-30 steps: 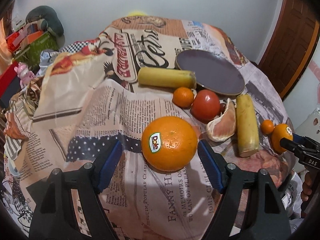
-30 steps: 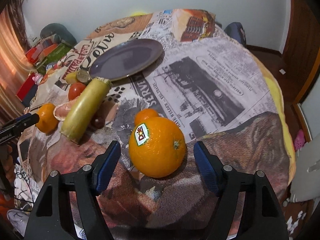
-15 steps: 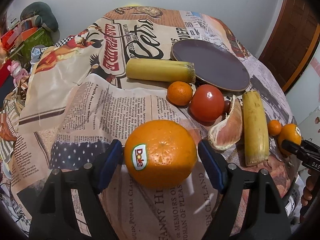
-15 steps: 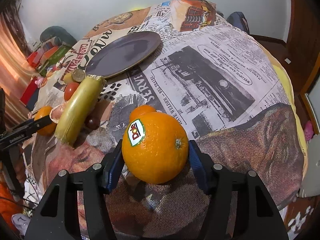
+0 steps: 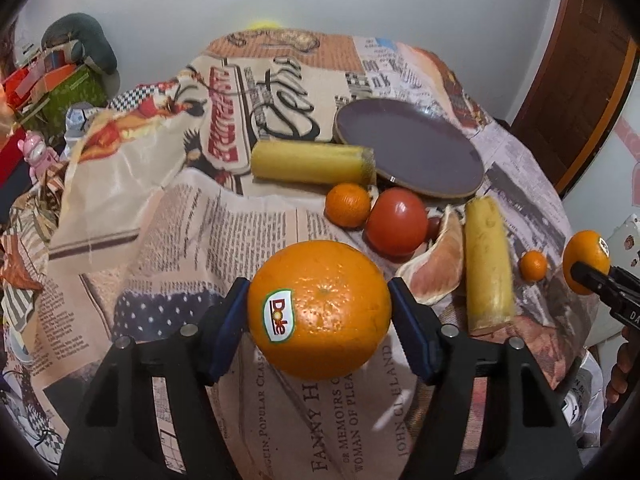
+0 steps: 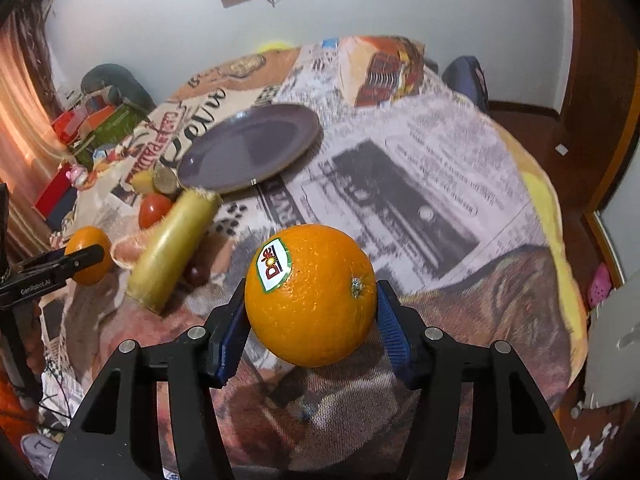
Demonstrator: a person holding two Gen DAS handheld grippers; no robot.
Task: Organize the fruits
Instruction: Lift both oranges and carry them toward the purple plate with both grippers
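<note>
My left gripper [image 5: 318, 312] is shut on a large orange with a Dole sticker [image 5: 320, 308] and holds it above the newsprint cloth. My right gripper [image 6: 310, 304] is shut on a second Dole orange [image 6: 311, 294], also lifted. Each held orange shows in the other view: the right one [image 5: 586, 256] at the far right, the left one [image 6: 89, 255] at the far left. An empty purple plate [image 5: 408, 146] lies behind the fruit pile; it also shows in the right wrist view [image 6: 248, 148].
Loose on the cloth: two banana pieces [image 5: 312, 162] [image 5: 488, 264], a small orange [image 5: 347, 205], a tomato [image 5: 397, 222], a grapefruit wedge [image 5: 438, 276], a tiny orange [image 5: 533, 266]. Clutter and boxes [image 5: 52, 80] stand at the left. A wooden door [image 5: 584, 56] is at the right.
Both grippers have closed on their oranges, which were lying between open jaws one second ago, and lifted them off the cloth.
</note>
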